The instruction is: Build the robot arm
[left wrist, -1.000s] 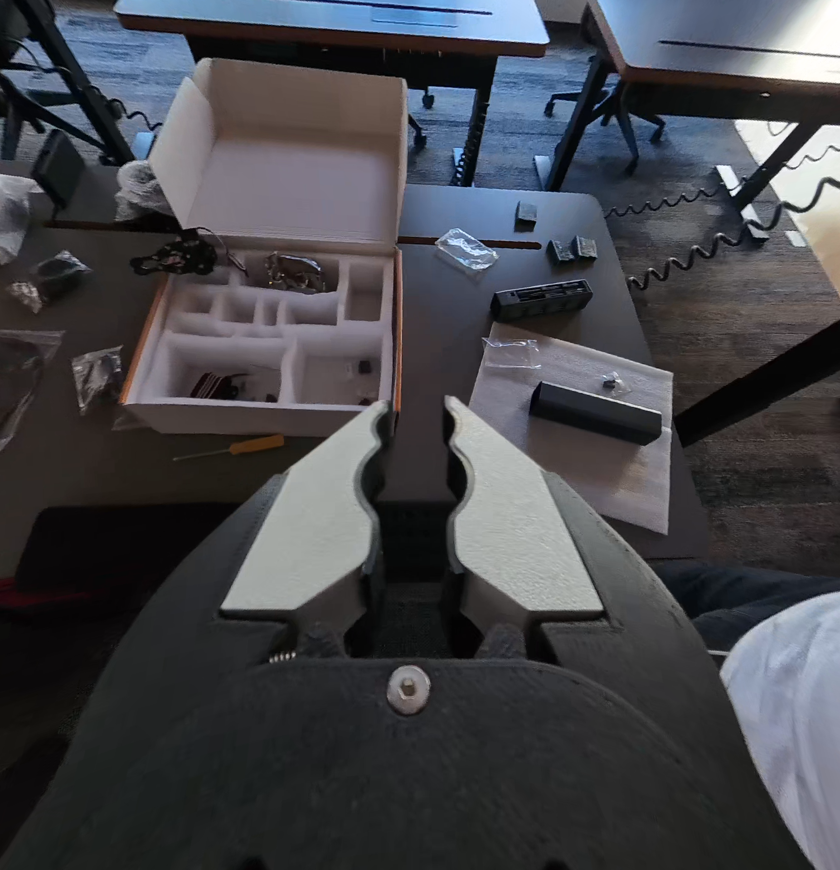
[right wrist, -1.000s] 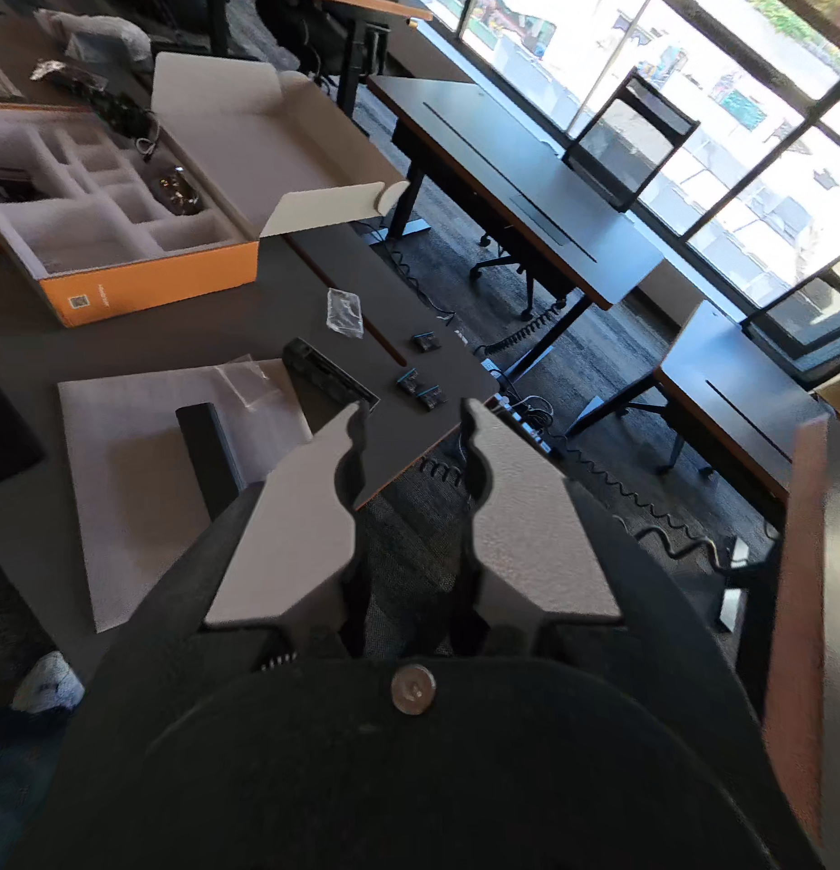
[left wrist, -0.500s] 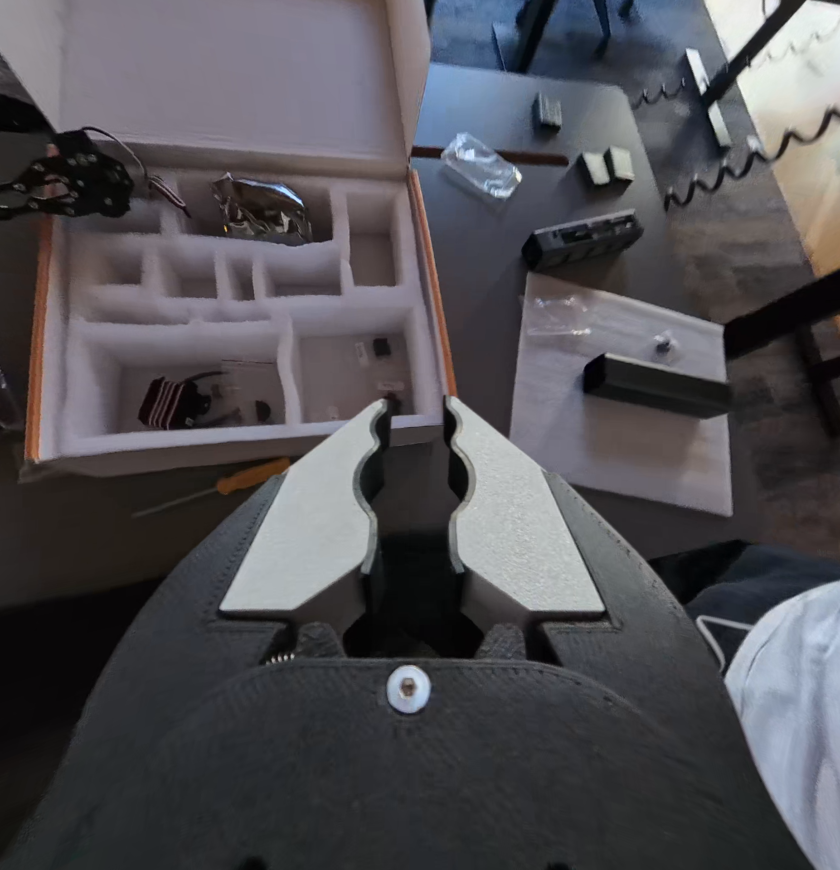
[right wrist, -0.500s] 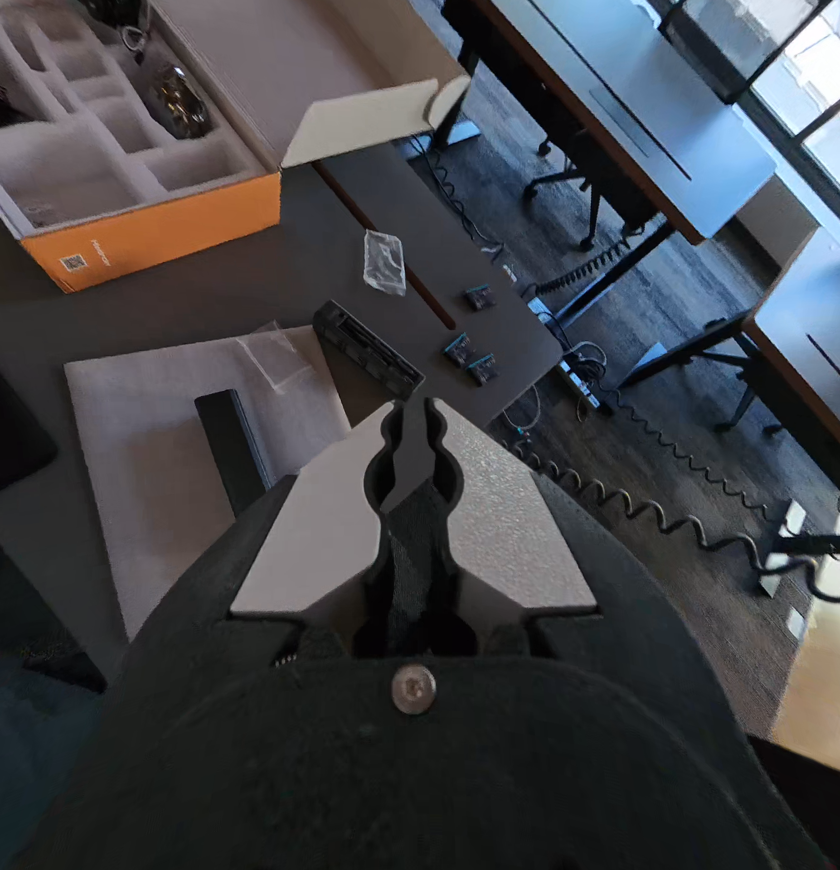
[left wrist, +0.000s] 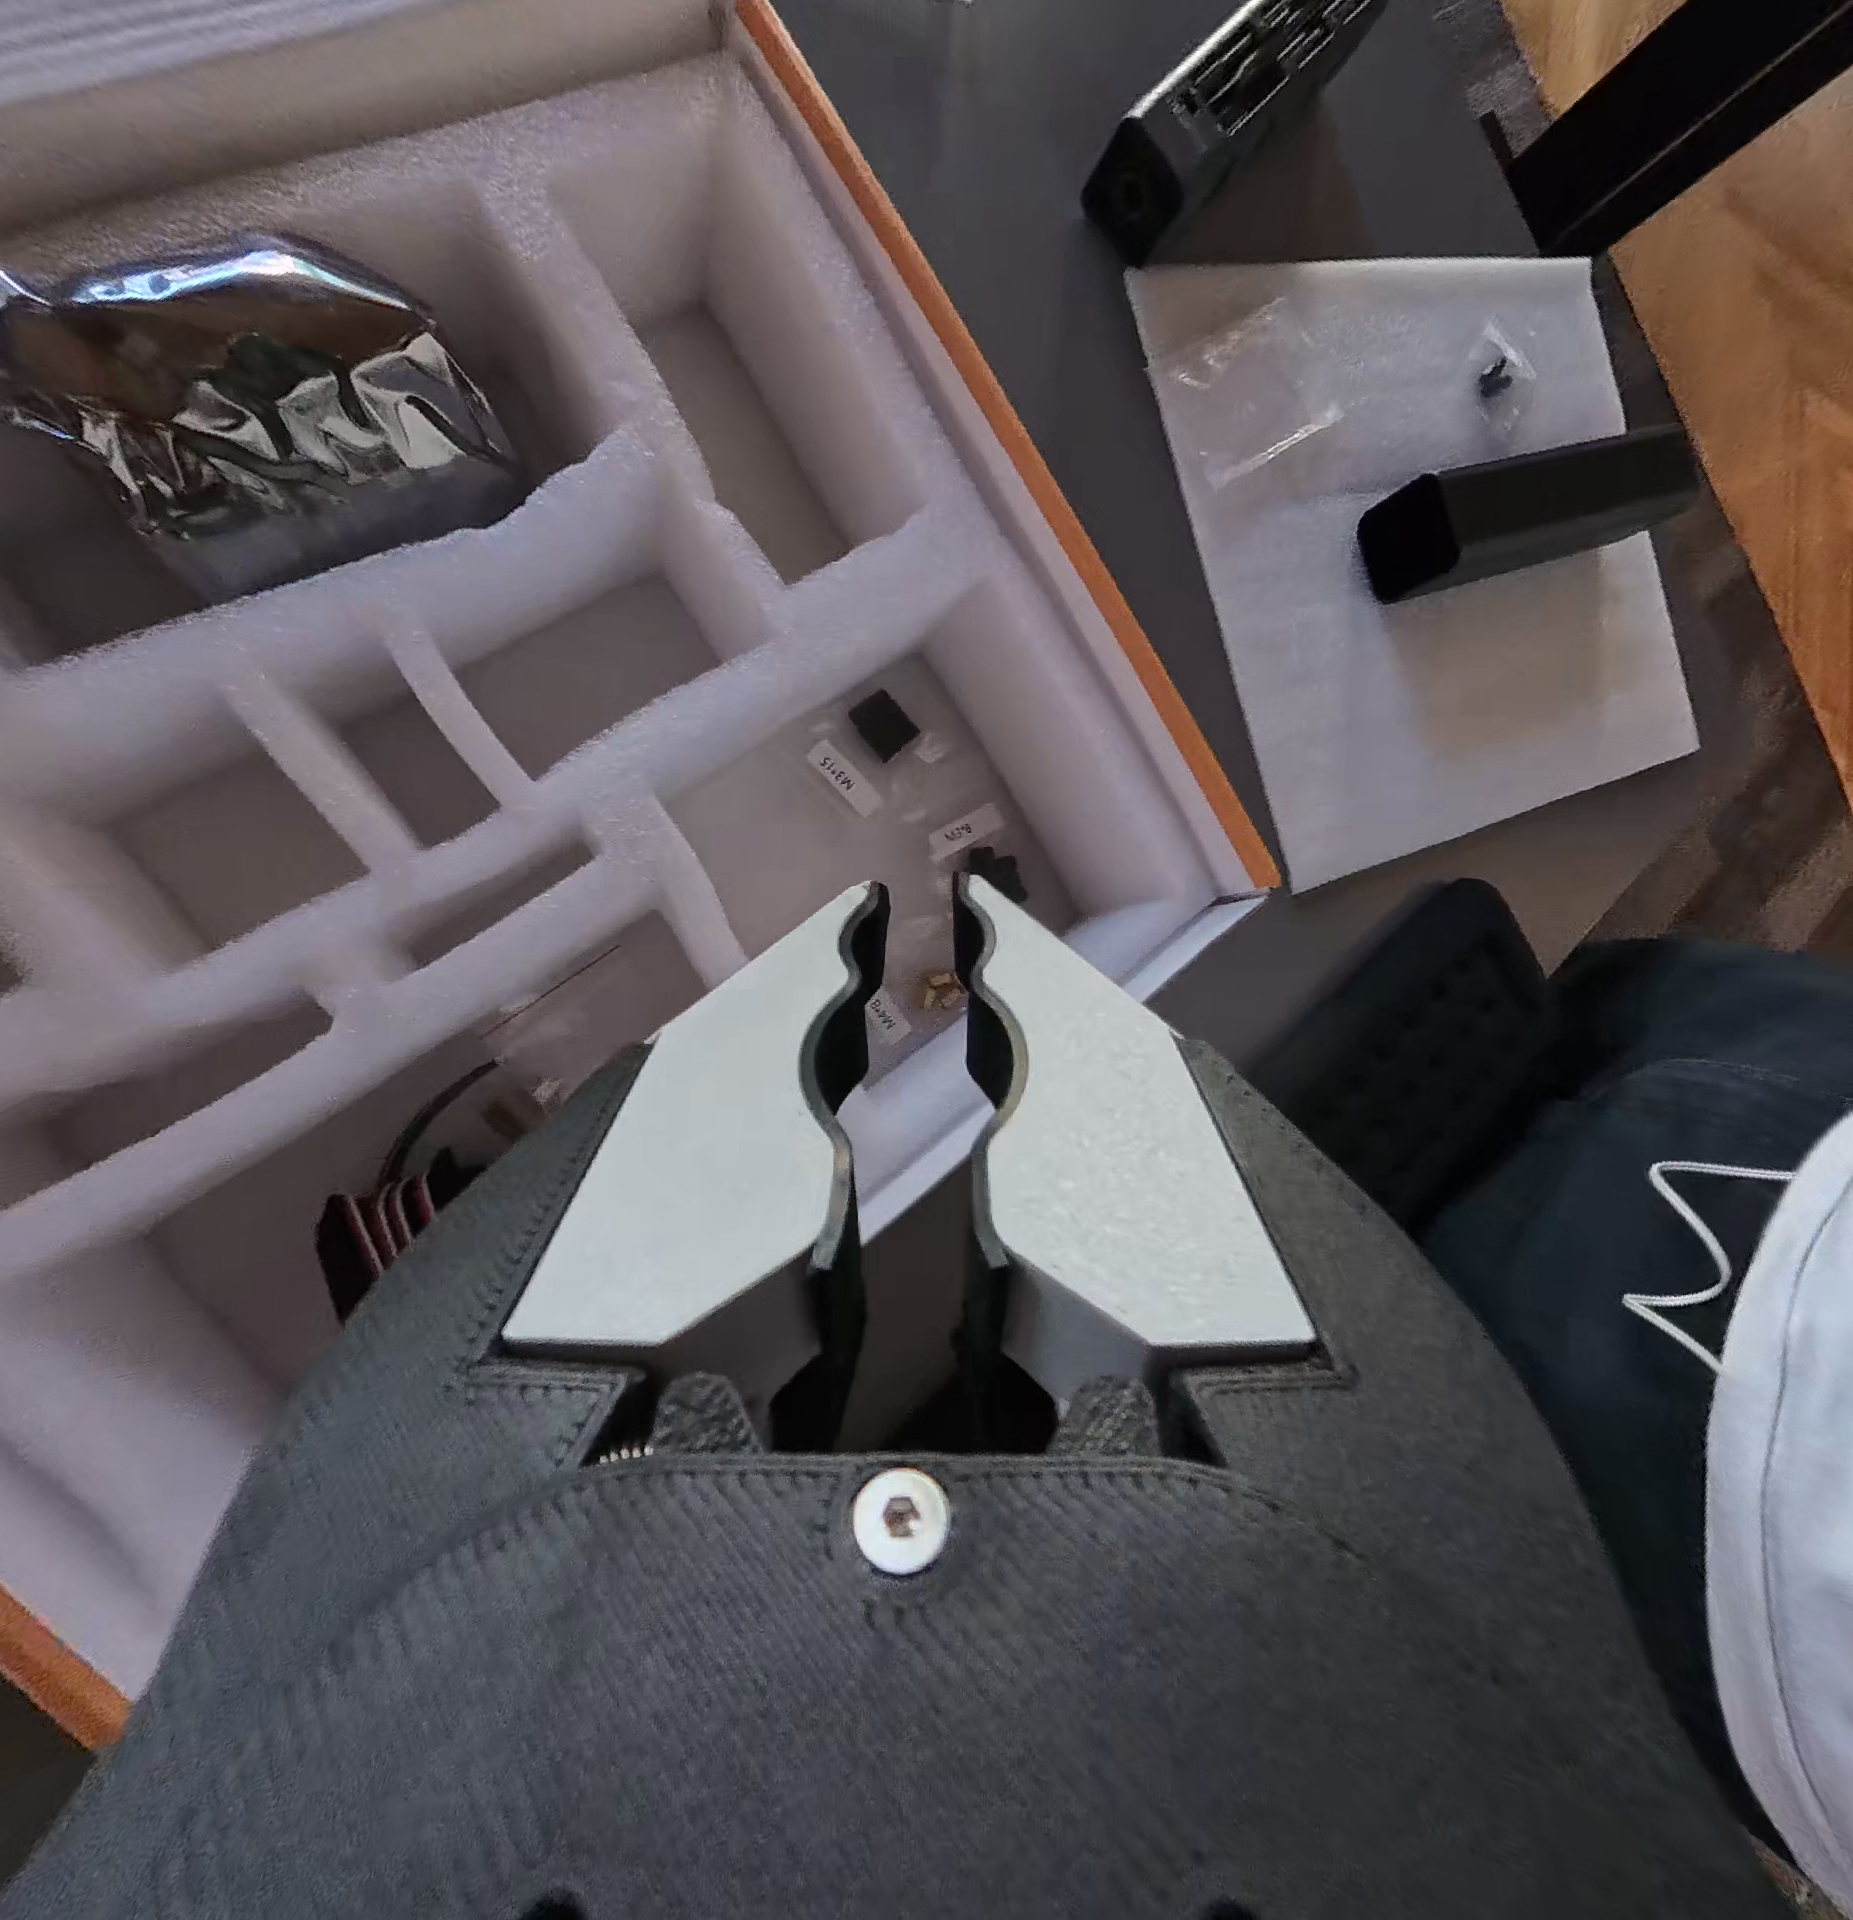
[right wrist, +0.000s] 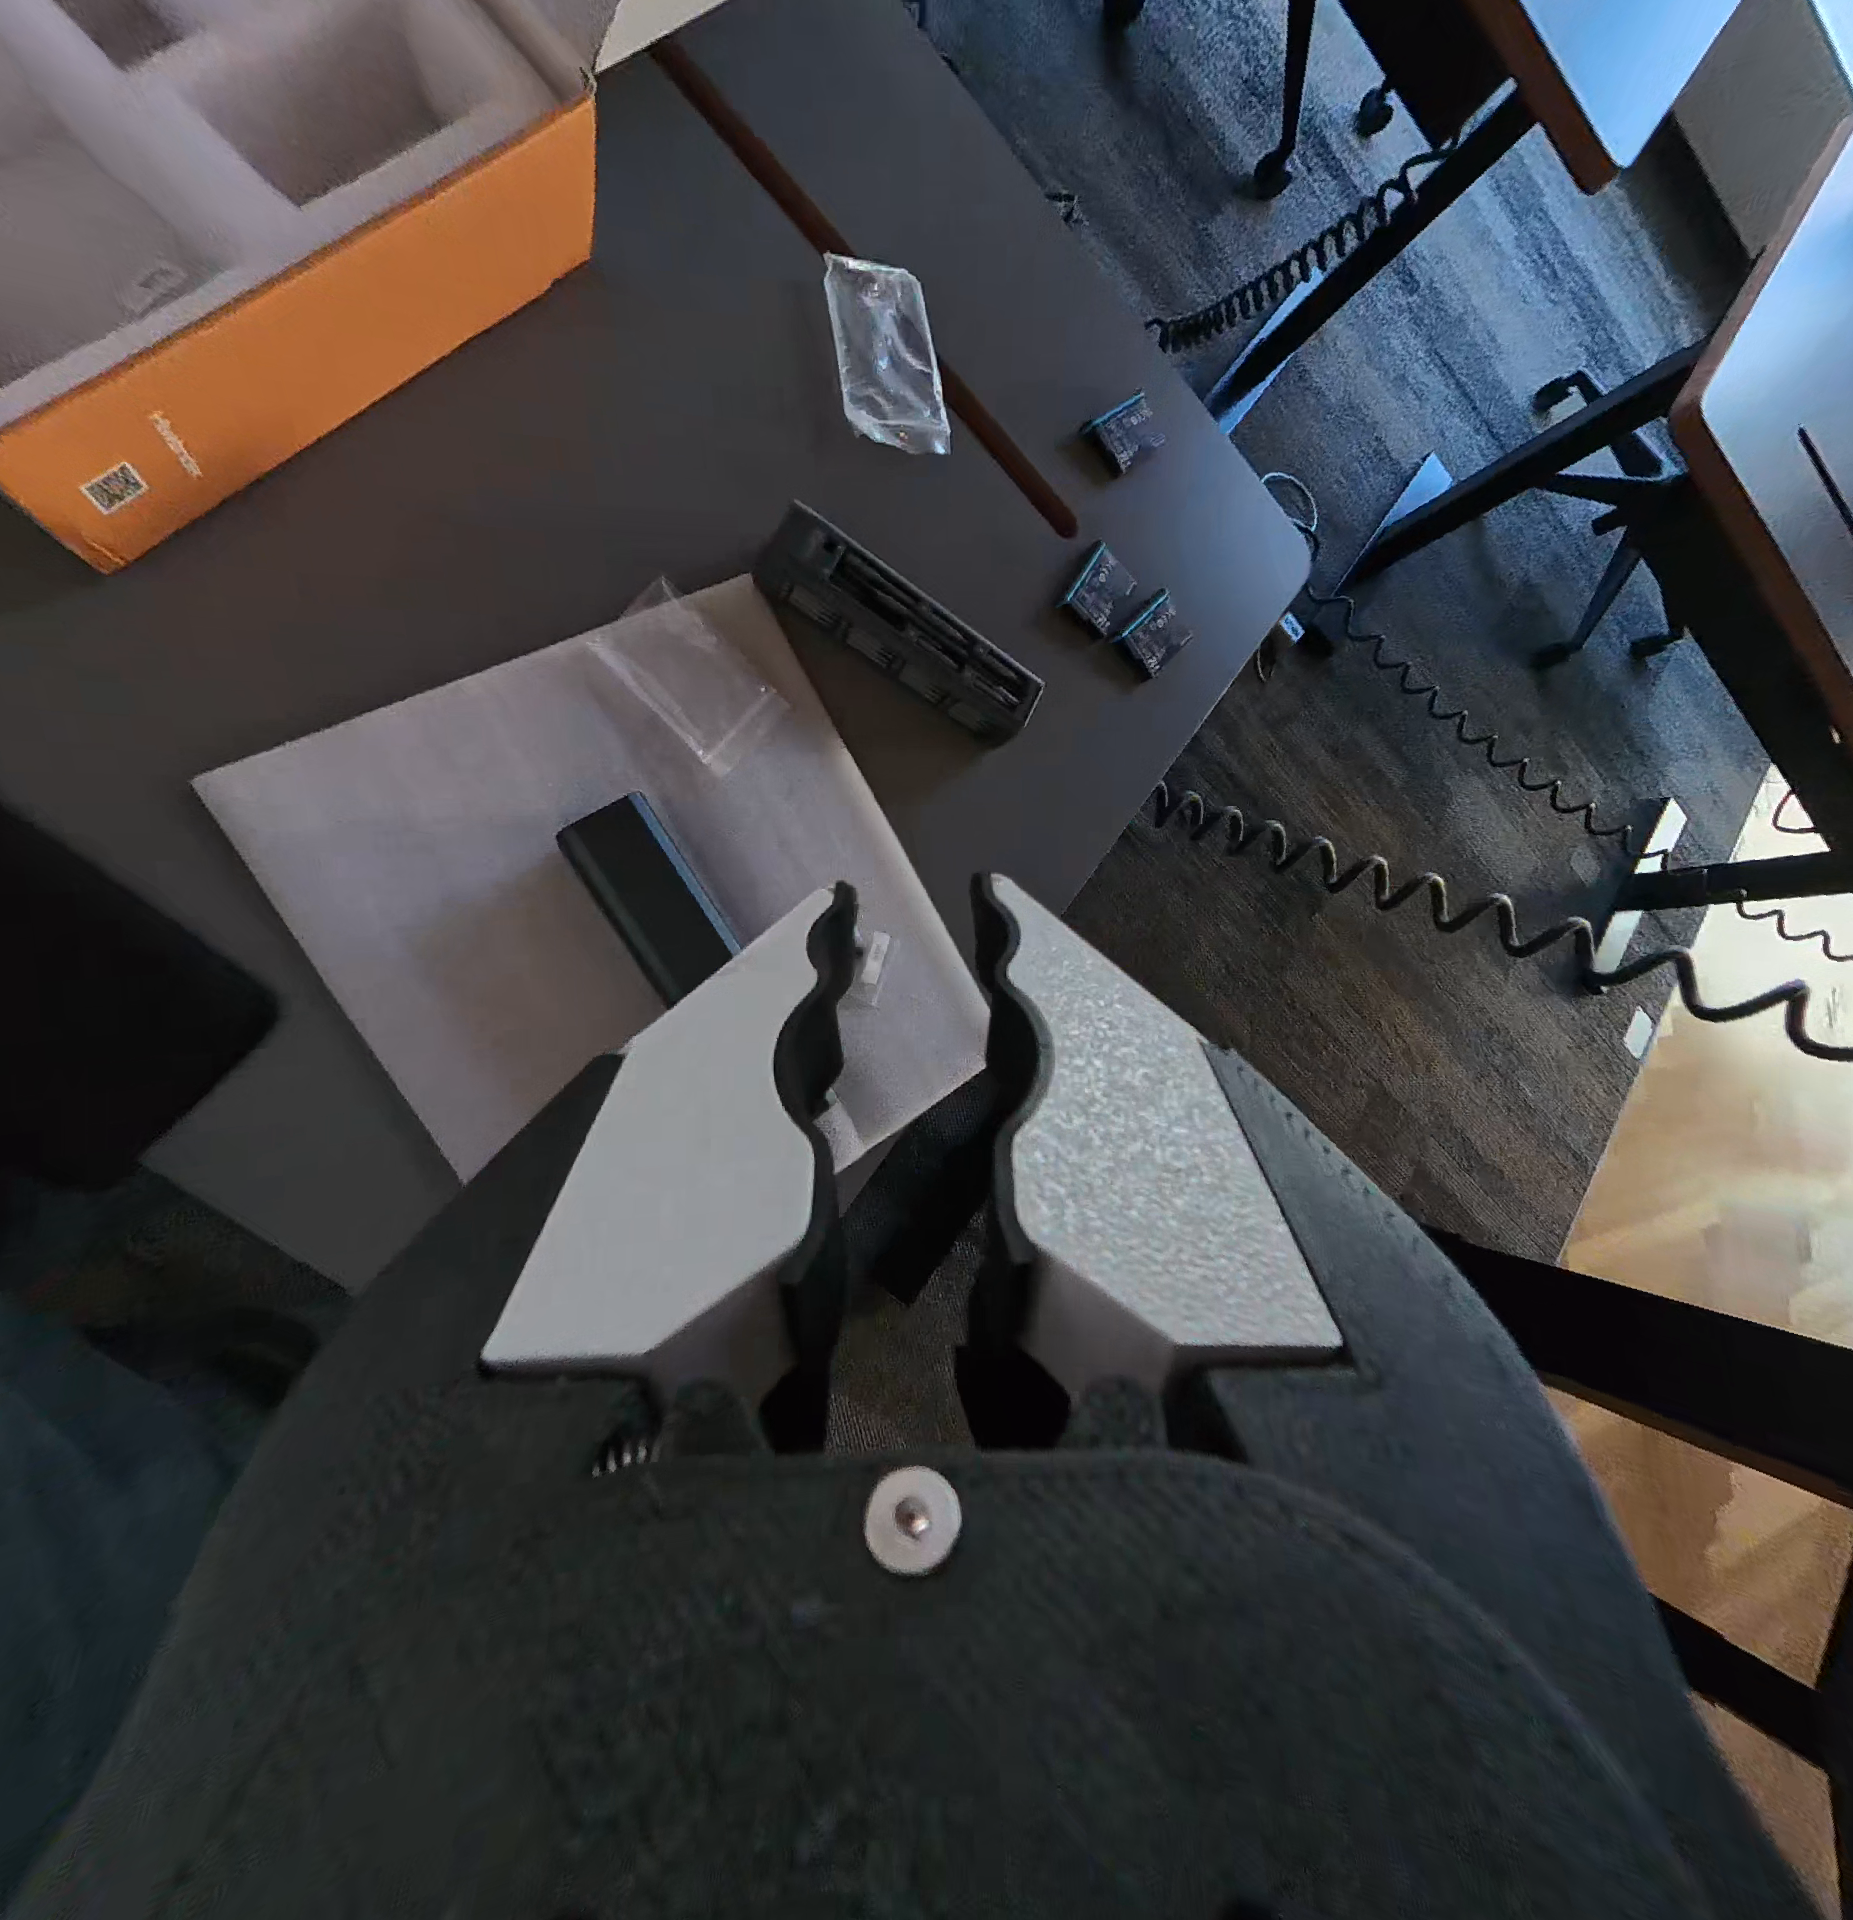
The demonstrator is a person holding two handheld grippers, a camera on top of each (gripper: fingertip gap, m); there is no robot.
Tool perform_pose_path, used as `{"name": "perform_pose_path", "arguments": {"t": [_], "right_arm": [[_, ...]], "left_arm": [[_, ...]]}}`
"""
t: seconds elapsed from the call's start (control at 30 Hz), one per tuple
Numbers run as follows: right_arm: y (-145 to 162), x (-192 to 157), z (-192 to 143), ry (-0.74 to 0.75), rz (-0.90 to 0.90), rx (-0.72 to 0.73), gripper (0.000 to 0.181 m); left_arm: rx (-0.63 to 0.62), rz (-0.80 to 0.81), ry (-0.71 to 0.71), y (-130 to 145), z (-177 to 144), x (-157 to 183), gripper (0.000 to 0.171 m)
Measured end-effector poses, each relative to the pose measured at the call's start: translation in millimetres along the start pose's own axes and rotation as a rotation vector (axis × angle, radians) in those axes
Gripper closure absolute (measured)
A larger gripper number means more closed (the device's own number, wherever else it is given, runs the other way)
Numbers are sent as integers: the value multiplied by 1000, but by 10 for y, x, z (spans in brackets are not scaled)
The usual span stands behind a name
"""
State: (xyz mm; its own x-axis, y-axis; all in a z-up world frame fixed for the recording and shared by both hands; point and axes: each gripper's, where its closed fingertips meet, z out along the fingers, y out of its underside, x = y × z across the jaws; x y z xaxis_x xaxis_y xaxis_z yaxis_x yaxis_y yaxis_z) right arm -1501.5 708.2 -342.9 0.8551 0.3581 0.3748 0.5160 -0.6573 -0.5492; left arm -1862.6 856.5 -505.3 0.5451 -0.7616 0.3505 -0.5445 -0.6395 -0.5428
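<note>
Nothing is gripped: the left claw (left wrist: 919, 891), slightly parted and empty, hovers over the box's (left wrist: 1005, 499) near-right compartment, the right claw (right wrist: 914, 894), likewise, right of the box.

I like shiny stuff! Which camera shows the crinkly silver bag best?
The left wrist view. The silver bag lies in a foam slot of the open box, big and in plain sight. The right wrist view catches only a corner of that box, and the bag is out of view.
</note>
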Motion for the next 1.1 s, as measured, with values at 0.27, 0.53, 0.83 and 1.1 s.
{"name": "perform_pose_path", "arguments": {"t": [0.27, 0.53, 0.83, 1.1], "right_arm": [[6, -41, 35, 26, 18, -63, 156], [-203, -145, 152, 27, 47, -31, 156], [-444, -840, 402, -152, -77, -45, 155], [-214, -769, 244, -141, 34, -65, 155]], "left_arm": [[175, -44, -235, -203, -658, -667, 161], [323, -47, -433, -175, -1834, -1112, 158], [325, 12, -322, -12, -1512, -786, 163], [388, 51, -362, -271, -1767, -830, 165]]}}
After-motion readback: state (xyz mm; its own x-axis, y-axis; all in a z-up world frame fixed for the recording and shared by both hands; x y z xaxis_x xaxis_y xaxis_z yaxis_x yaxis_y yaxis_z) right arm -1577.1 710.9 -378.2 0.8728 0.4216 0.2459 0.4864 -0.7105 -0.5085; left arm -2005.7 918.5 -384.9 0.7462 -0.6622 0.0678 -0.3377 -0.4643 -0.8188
